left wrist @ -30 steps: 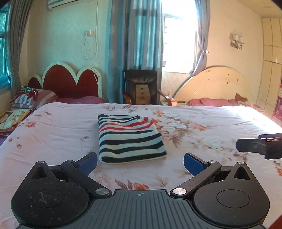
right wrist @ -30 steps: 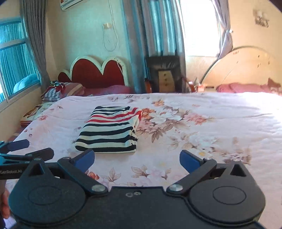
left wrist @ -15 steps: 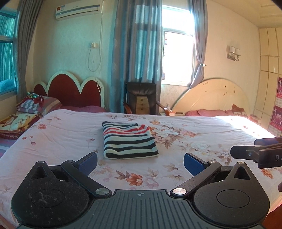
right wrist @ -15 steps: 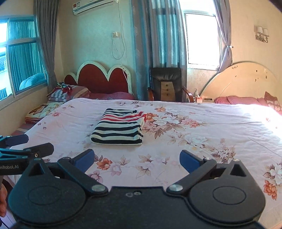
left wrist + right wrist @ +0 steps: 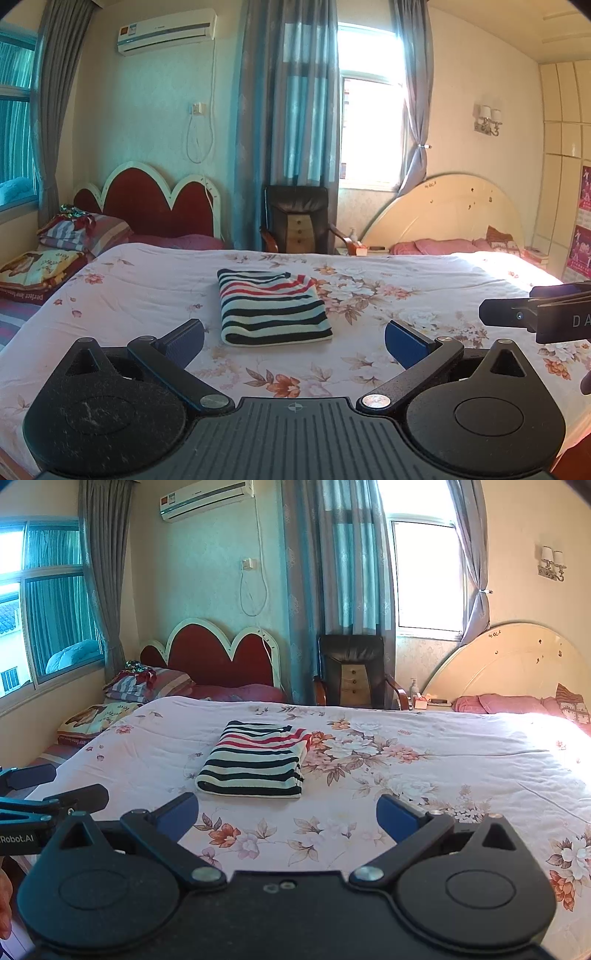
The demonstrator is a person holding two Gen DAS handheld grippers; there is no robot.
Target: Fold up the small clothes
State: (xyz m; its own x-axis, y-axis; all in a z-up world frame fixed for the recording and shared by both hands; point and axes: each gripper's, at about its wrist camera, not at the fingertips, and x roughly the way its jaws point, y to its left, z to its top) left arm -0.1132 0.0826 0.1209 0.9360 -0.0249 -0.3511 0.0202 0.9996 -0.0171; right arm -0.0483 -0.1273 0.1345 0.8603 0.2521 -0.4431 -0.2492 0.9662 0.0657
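The wide bed under its pale pink floral quilt (image 5: 147, 288) filled the middle of both your views, one bed in use, its left edge dropping away at the lower left of the frame and its sunlit right side running out at the right. Open quilt lay on every side of the garment, with the broadest bare stretch to the right of centre.

One folded knit garment with black, white and red stripes (image 5: 271, 306) lay flat on that quilt just left of centre, and it showed again in your right wrist view (image 5: 255, 762). Nothing touched it, and its four edges were clear.

You held two grippers. Your left gripper (image 5: 294, 338) sat at the bottom of its own view with its two blue pads (image 5: 184, 339) spread wide, holding nothing, well short of the garment. Your right gripper (image 5: 287, 816) was likewise spread wide and empty over bare quilt; its tip also showed at the right edge of the left view (image 5: 535, 317).

Behind the bed stood one dark leather armchair (image 5: 295, 218) at centre, flanked by two headboards.
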